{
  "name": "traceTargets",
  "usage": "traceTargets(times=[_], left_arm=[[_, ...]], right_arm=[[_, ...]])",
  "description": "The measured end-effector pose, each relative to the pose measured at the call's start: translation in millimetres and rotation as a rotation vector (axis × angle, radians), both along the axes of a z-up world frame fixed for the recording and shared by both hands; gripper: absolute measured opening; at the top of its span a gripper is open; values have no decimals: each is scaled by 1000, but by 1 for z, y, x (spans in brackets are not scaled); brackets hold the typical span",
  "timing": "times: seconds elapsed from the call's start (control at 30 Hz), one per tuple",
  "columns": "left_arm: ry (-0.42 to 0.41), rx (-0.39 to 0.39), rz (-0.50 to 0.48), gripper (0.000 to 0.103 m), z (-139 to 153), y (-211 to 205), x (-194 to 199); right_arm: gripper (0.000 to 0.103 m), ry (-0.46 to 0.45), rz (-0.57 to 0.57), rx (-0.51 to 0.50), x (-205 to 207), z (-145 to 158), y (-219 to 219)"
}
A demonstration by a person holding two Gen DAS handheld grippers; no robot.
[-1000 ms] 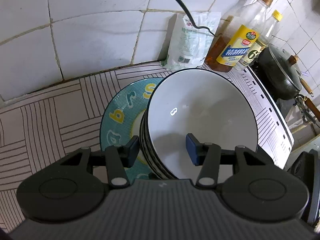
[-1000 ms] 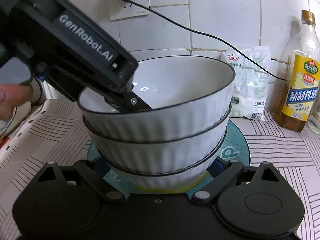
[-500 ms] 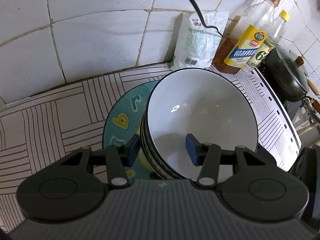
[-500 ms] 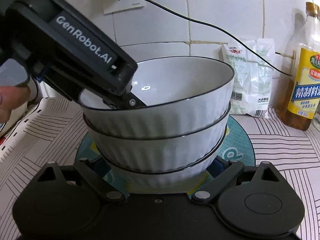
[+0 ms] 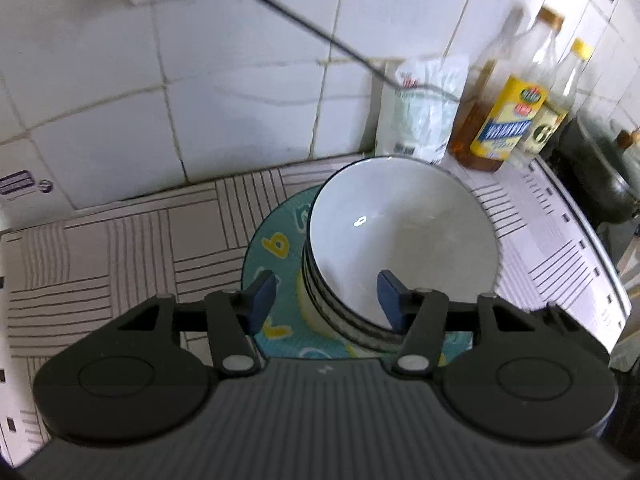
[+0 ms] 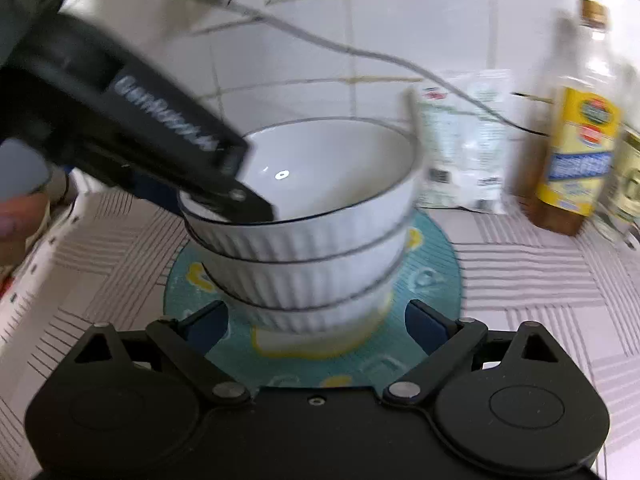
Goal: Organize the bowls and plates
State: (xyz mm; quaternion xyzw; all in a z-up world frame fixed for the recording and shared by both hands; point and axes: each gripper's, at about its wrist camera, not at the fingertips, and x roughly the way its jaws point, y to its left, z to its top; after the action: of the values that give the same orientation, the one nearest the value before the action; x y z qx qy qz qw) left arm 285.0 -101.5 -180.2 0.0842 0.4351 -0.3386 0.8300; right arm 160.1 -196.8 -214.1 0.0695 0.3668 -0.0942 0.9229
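A stack of three white ribbed bowls (image 6: 320, 236) with dark rims stands on a teal plate (image 6: 436, 276) with yellow letters; both also show in the left wrist view, the bowls (image 5: 400, 236) and the plate (image 5: 276, 248). My left gripper (image 5: 326, 300) is open, its jaws straddling the near rim of the top bowl without touching it; in the right wrist view it reaches in from the left over that rim. My right gripper (image 6: 316, 320) is open and empty, its jaws either side of the stack's base, just above the plate.
A white packet (image 6: 464, 140), oil bottles (image 6: 576, 128) and a black cable (image 6: 360, 52) stand by the tiled wall behind the plate. A dark pot (image 5: 600, 168) sits at the far right. The counter has a striped cover (image 5: 120, 248).
Both grippers have drawn back from the stack, which looks smaller now. The left jaws have opened wider off the top bowl's rim. The right jaws have cleared the stack's base.
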Motion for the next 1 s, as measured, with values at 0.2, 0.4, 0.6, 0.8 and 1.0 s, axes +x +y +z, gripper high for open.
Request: traceTargets(times=[0.2,0.4,0.6,0.8,1.0], left_arm=[[-54,-34,17,66,32,28,-30],[-90,-117,94,72,62,57,-52],[-141,-103,152,80,85,79,-85],[-146,-51,175,88,100,91,-124],[-150,-23,210,100,111,102,-156]], right_arm=[[98,34,-10,-30,-29,16,7],[98,108,-29,-69,-45,26,5],[98,135,-55,-86,-63,51,3],[98,153,-81,-89,-82,89,11],[98,221,-134,-154,-99,121,19]])
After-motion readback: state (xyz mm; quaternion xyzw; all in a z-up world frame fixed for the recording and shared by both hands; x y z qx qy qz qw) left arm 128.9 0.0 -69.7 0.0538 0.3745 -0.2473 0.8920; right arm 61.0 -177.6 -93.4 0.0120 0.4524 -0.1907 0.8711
